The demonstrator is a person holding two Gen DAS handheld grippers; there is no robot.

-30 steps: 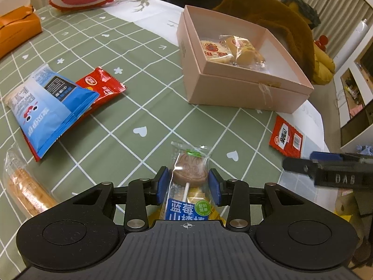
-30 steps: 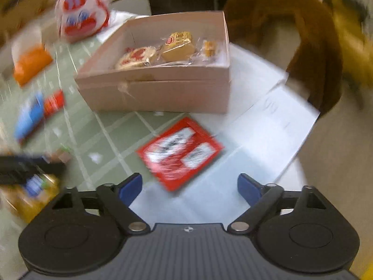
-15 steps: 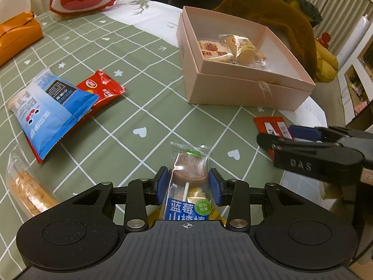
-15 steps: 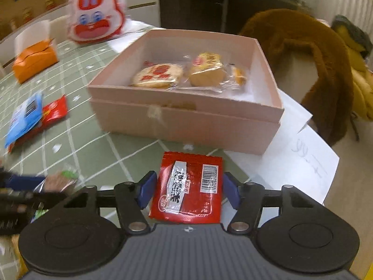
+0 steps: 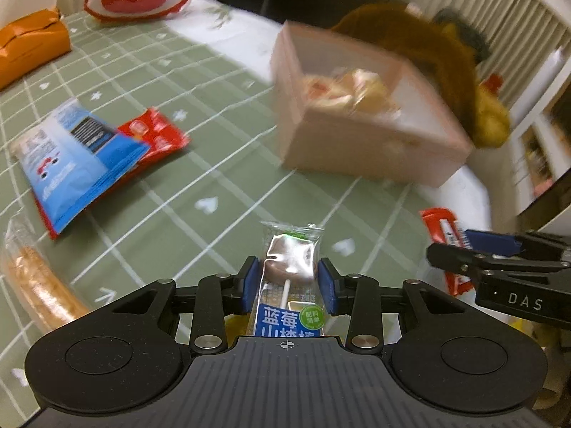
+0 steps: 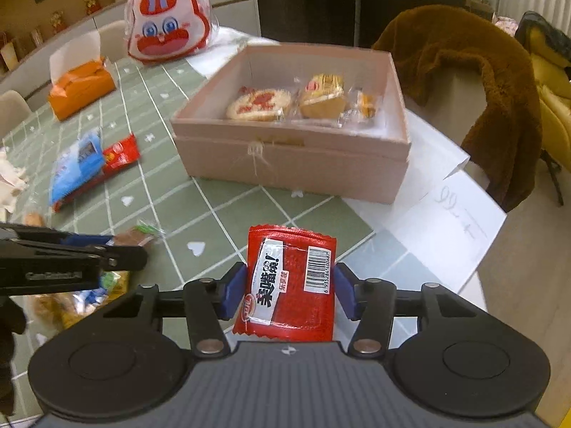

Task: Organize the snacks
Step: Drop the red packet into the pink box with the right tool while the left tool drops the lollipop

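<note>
Both grippers gripped snacks: the left gripper (image 5: pixel 288 287) pinched a wrapped lollipop (image 5: pixel 289 274), stick toward the camera; the right gripper (image 6: pixel 289 290) clamped a red packet (image 6: pixel 289 281) lengthwise, pointing toward the pink box (image 6: pixel 292 164).

On the table (image 6: pixel 249 210) the box (image 6: pixel 296 164) stands at 12 o'clock from the right gripper (image 6: pixel 289 287). In the box three wrapped snacks (image 6: pixel 303 101) lie in one row. At 10 o'clock two flat packets (image 6: pixel 89 164) lie, one partly on the other. Behind them, at 11 o'clock, stands the tissue box (image 6: pixel 80 87), and the rabbit bag (image 6: pixel 167 32) is farther back. The left gripper (image 5: pixel 288 287) is at 9 o'clock from the right one. A chair with a coat (image 6: pixel 474 82) stands at 1 o'clock behind the box.
</note>
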